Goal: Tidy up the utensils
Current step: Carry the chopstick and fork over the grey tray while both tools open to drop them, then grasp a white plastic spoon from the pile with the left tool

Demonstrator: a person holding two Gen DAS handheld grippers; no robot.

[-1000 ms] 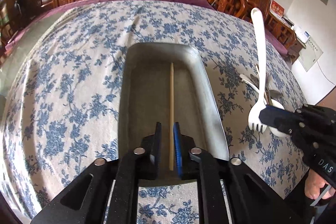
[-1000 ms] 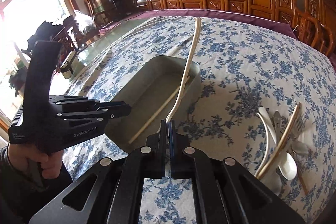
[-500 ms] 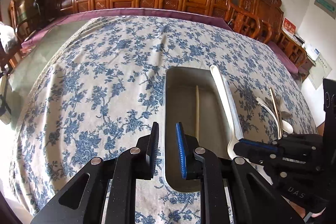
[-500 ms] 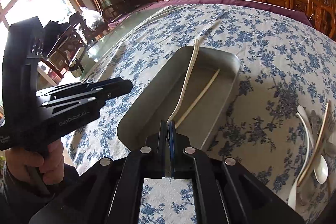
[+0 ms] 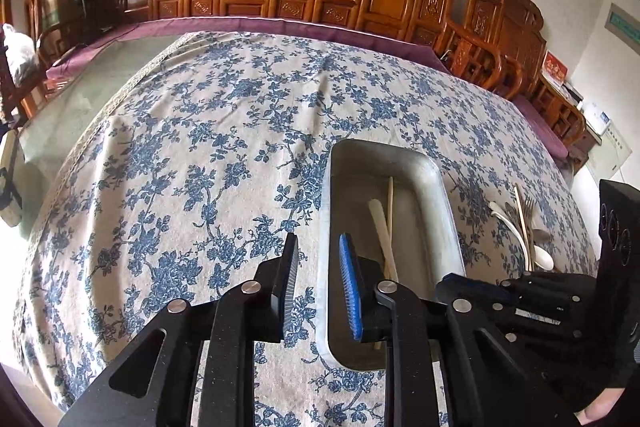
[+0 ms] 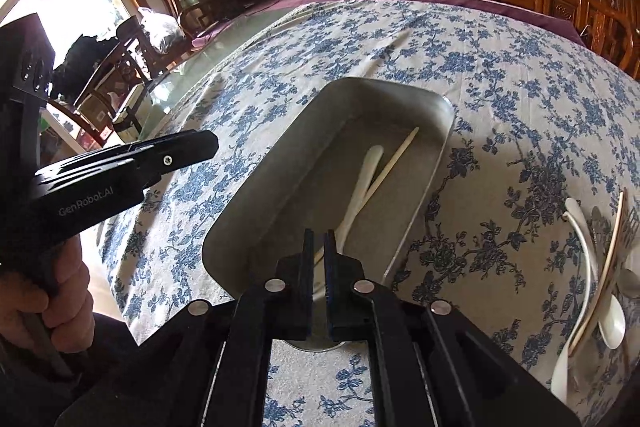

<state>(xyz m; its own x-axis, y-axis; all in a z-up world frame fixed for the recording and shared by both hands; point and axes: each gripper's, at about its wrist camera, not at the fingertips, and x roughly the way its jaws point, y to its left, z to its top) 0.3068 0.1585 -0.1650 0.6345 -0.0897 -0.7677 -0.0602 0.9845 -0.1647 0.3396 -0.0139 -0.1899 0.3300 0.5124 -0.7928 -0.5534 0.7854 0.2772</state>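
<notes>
Right wrist view: right hand-held gripper (image 6: 319, 251) over near end of metal tray (image 6: 280, 187), jaws just opening to a narrow gap, nothing pinched. White fork (image 6: 362, 183) lies in tray just ahead, across chopstick (image 6: 394, 159). Left hand-held gripper (image 5: 319, 267) parted, empty, astride tray's left rim. Remaining utensils (image 6: 600, 267) piled on surface (image 5: 180, 167), right of tray.

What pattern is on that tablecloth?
Blue flowers on cream; the tablecloth shows best in the left wrist view.

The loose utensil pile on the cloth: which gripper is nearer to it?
Right. The right gripper sits over the tray's near end, the utensil pile just beyond the tray's right side. The left gripper hangs over the tray's opposite, left rim.
</notes>
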